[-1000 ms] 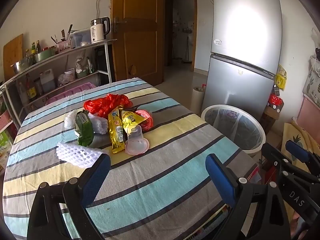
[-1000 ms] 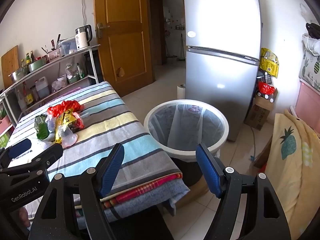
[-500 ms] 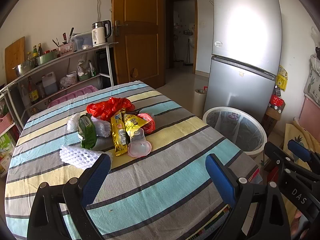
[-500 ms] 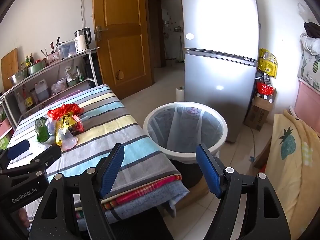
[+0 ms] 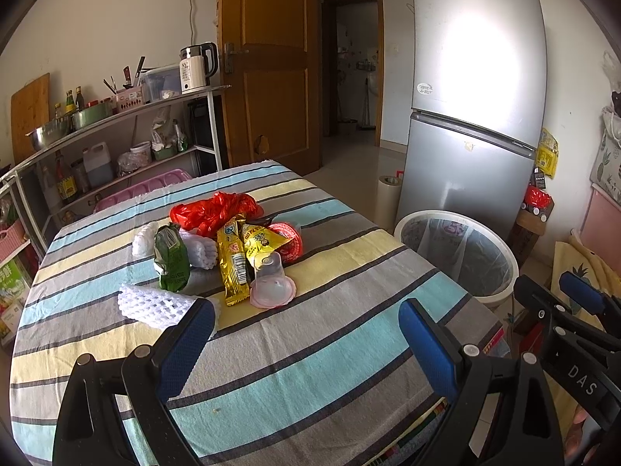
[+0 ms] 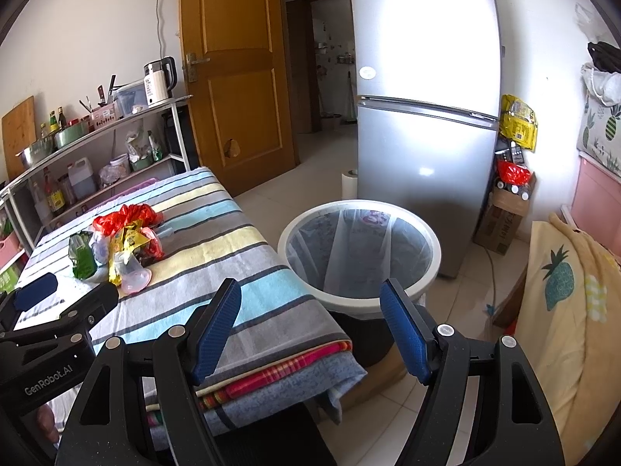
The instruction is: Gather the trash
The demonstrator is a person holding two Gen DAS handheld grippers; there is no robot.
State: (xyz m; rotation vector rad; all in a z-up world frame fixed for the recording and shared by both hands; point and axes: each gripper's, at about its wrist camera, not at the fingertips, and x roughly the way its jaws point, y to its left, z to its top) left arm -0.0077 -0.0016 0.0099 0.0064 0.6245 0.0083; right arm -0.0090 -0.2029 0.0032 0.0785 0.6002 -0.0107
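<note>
A heap of trash lies on the striped table [image 5: 330, 365]: a red plastic bag [image 5: 213, 211], a green packet [image 5: 170, 258], a gold wrapper [image 5: 233, 266], a yellow snack bag [image 5: 262, 239], a clear plastic cup [image 5: 271, 285] and white foam net [image 5: 155, 305]. My left gripper [image 5: 306, 334] is open and empty, above the table's near side, short of the heap. My right gripper [image 6: 310, 318] is open and empty, off the table's end, in front of the white lined bin [image 6: 359, 256]. The heap shows far left in the right wrist view [image 6: 120, 244].
A silver fridge [image 5: 477, 108] stands behind the bin [image 5: 458, 256]. A metal shelf rack [image 5: 116, 136] with kettle, bottles and bowls runs along the left wall. A wooden door [image 5: 271, 70] is at the back. A yellow pineapple cloth [image 6: 562, 310] hangs at right.
Both grippers have drifted slightly back and up, so the heap and the bin sit a little lower in view. Both stay open. Nothing on the table has moved.
</note>
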